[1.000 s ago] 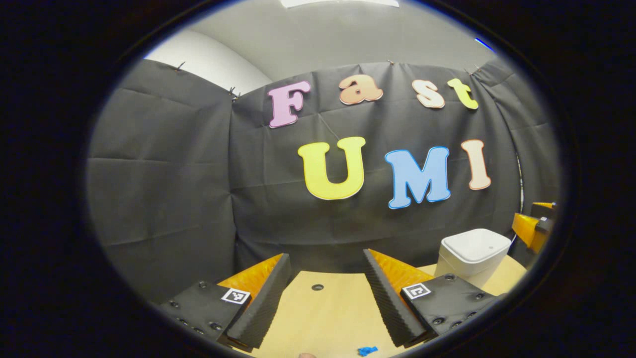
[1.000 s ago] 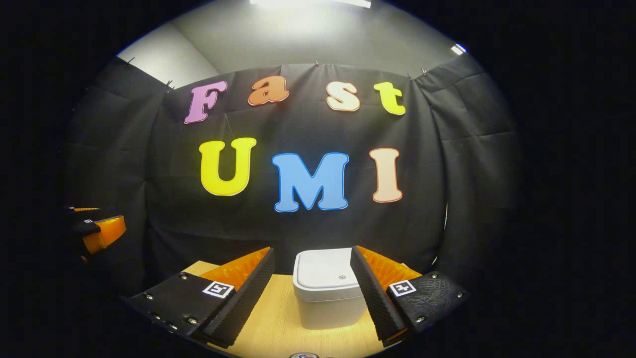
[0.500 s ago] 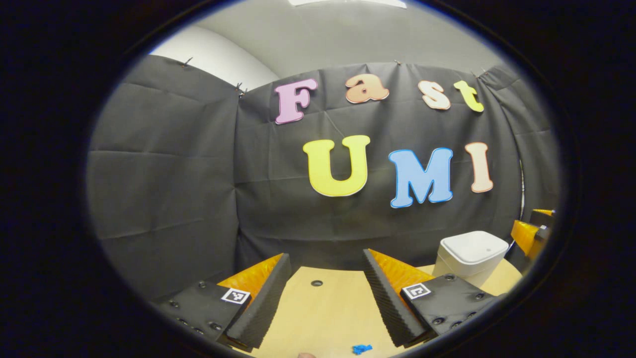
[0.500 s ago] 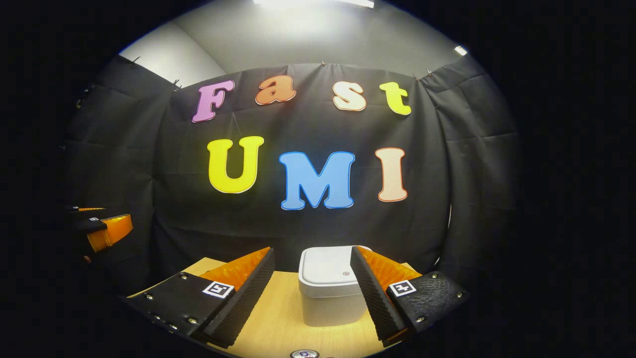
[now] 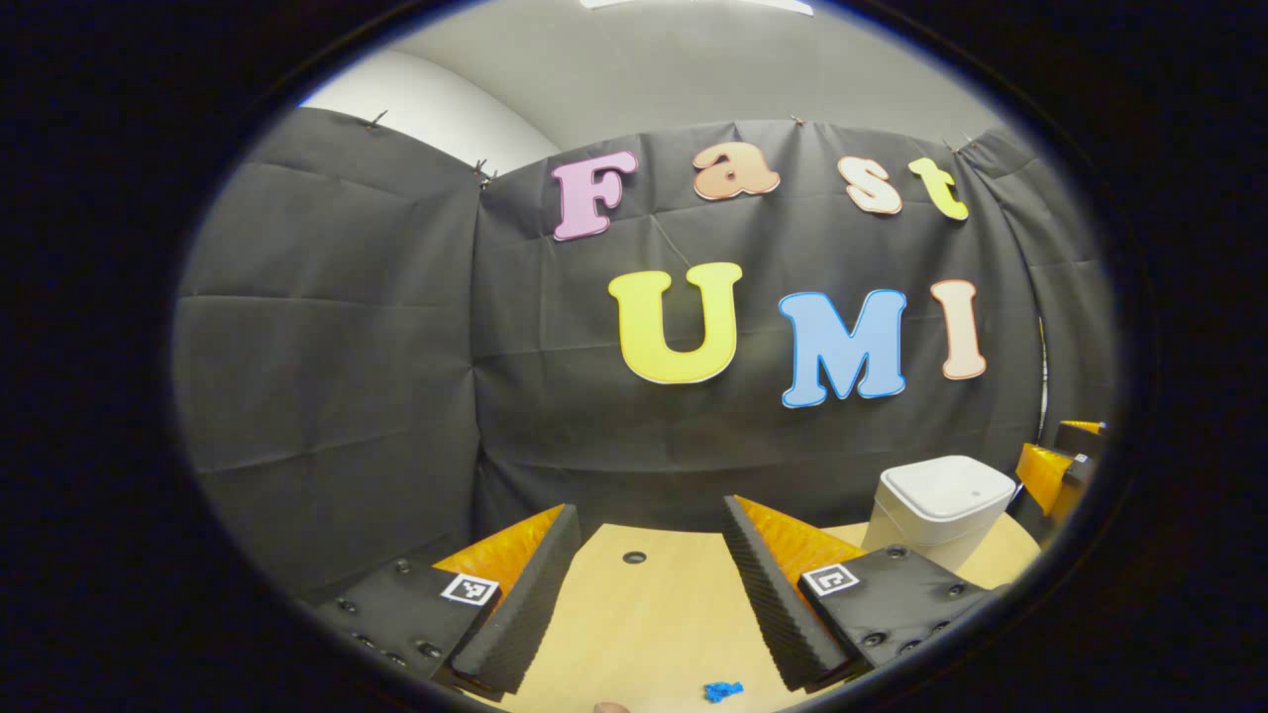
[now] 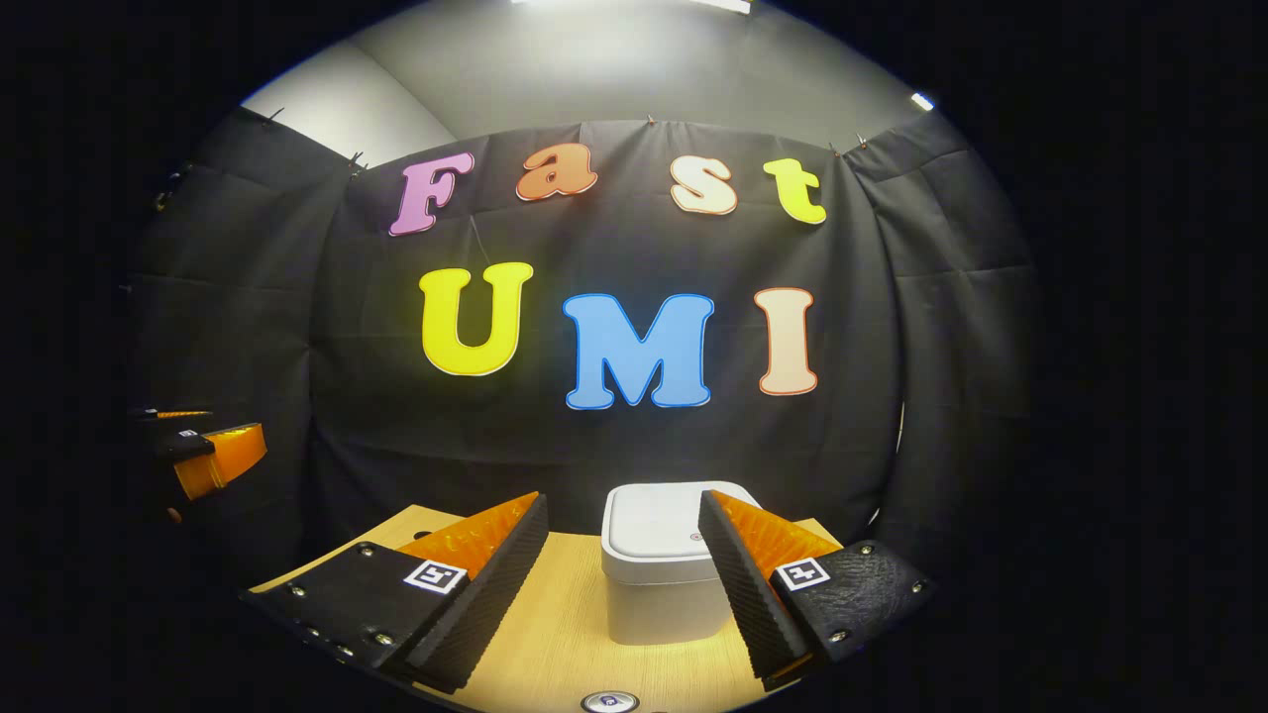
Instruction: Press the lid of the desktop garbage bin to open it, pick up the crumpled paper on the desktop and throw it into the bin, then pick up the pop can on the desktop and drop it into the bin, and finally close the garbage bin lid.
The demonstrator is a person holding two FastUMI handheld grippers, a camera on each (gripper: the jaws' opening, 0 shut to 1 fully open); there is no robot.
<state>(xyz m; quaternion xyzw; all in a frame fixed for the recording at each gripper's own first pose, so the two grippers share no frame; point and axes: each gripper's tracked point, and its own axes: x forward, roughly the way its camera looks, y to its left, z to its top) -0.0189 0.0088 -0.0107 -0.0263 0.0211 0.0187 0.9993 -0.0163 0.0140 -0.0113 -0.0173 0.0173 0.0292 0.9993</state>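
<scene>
Garbage bin (image 6: 659,574) on the desk (image 6: 555,644), lid down, left gripper (image 5: 644,584) well off to the bin's left with jaws wide apart holding nothing, right gripper (image 6: 624,579) just in front of the bin, jaws apart too, pop can (image 6: 608,702) top nearer than the bin

A wooden bench (image 5: 654,624) with a small round hole (image 5: 634,558) ahead of the left hand-held gripper (image 5: 649,540); a blue scrap (image 5: 722,689) lies below it.

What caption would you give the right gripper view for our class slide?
Open right gripper faces the closed white bin on the wooden desk, pop can top just below.
</scene>
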